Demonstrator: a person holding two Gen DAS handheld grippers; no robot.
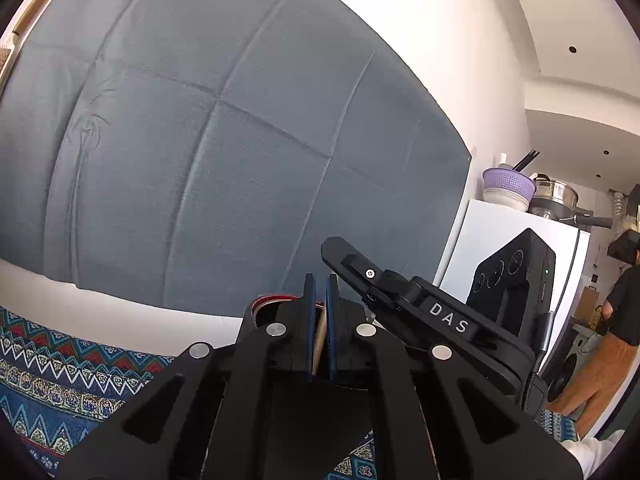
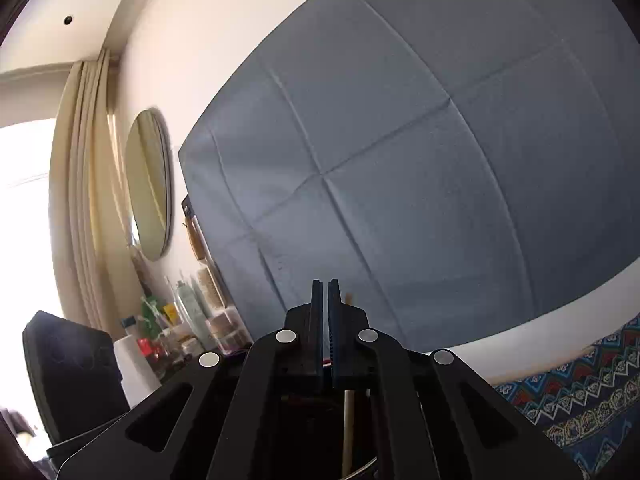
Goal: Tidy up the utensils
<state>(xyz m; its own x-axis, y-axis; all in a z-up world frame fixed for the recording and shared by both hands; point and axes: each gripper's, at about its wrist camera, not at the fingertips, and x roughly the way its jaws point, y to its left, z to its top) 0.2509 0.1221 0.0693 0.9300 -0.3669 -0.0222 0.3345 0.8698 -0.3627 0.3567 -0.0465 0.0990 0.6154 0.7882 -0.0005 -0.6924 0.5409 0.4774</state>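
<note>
A grey-blue creased cloth backdrop (image 1: 224, 152) hangs behind a patterned tablecloth (image 1: 60, 376). The left gripper (image 1: 320, 300) clamps a pale wooden utensil handle (image 1: 319, 344) above a red-rimmed container (image 1: 267, 303); the right gripper (image 2: 325, 300) is nearly closed, another pale stick (image 2: 347, 420) beside it. Risk: the narrow grip lets the handle pivot and miss the container.

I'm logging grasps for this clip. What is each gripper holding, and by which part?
The left gripper is shut on a pale wooden utensil; which part cannot be told. The right gripper is shut, with no object visible between its pads.
</note>
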